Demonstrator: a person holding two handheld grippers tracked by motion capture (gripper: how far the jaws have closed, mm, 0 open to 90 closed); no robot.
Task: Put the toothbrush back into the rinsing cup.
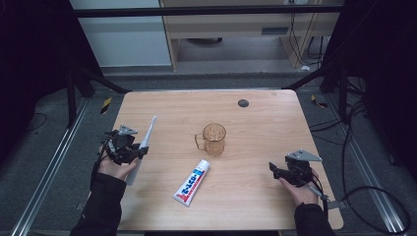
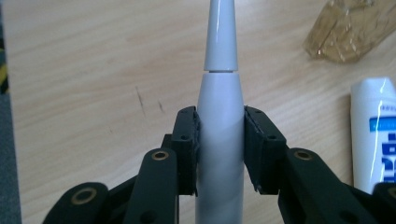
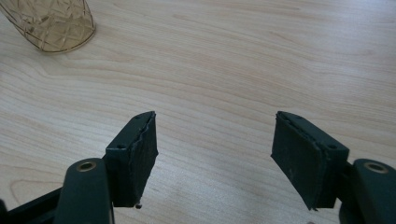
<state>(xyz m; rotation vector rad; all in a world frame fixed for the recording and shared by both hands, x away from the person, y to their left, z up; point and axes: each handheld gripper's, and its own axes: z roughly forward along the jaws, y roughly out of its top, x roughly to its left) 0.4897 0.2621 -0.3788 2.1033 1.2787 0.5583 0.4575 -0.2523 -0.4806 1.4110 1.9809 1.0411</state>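
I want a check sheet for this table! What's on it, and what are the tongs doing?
Surface: wooden table, with a dark round spot.
Job's things: white electric toothbrush, amber cup, toothpaste tube lying flat.
Clutter: nothing seen.
Tongs: left tongs clamp the toothbrush; right tongs open above bare wood.
Cables: black cable trails from the right tongs.
Surroundings: grey floor, metal rails, shelving behind.

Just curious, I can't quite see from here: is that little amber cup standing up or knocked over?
Upright. In the high view the amber cup stands on its base mid-table, its open rim facing up and its handle at the side.
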